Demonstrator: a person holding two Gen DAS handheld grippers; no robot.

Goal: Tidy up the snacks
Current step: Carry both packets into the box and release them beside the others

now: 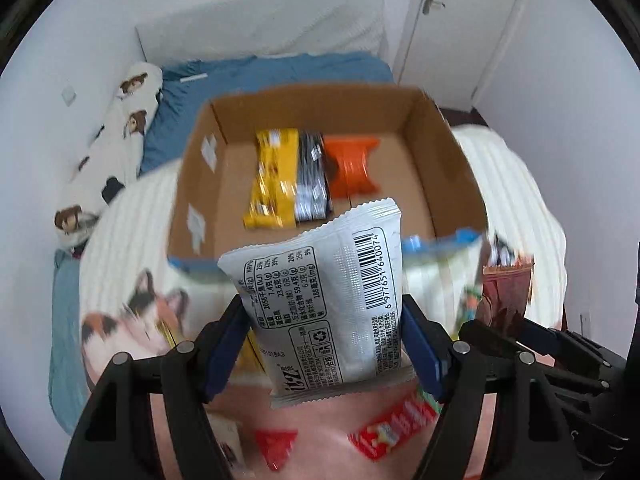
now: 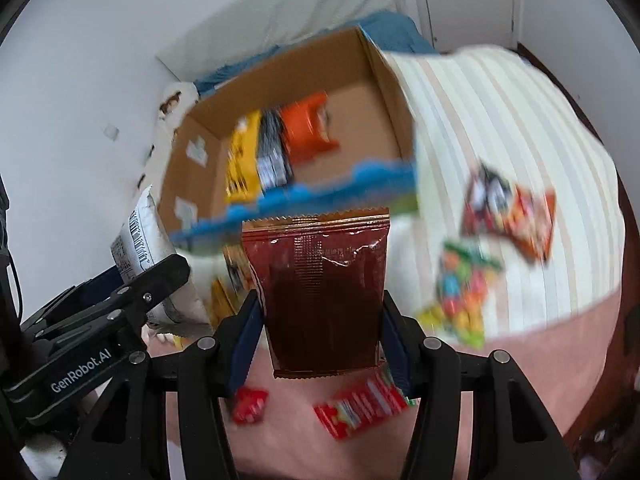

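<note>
My left gripper (image 1: 322, 312) is shut on a white snack packet (image 1: 320, 272) with a barcode, held upright in the air in front of the cardboard box (image 1: 200, 184). In the right wrist view my right gripper (image 2: 320, 304) is shut on a dark red packet (image 2: 320, 280), also lifted before the box (image 2: 180, 172). Inside the box lie a yellow packet (image 1: 272, 176), a black-and-silver packet (image 1: 312, 180) and an orange packet (image 1: 352, 164), side by side near the far wall. Both views are blurred by motion.
A blue-topped bag (image 2: 320, 188) lies along the box's near side. Loose snacks rest on the striped blanket (image 2: 500, 120): two red packets (image 1: 396, 424) (image 1: 276, 444), a colourful packet (image 2: 464, 288) and an orange-black one (image 2: 512, 216). A pillow (image 1: 116, 140) lies by the left wall.
</note>
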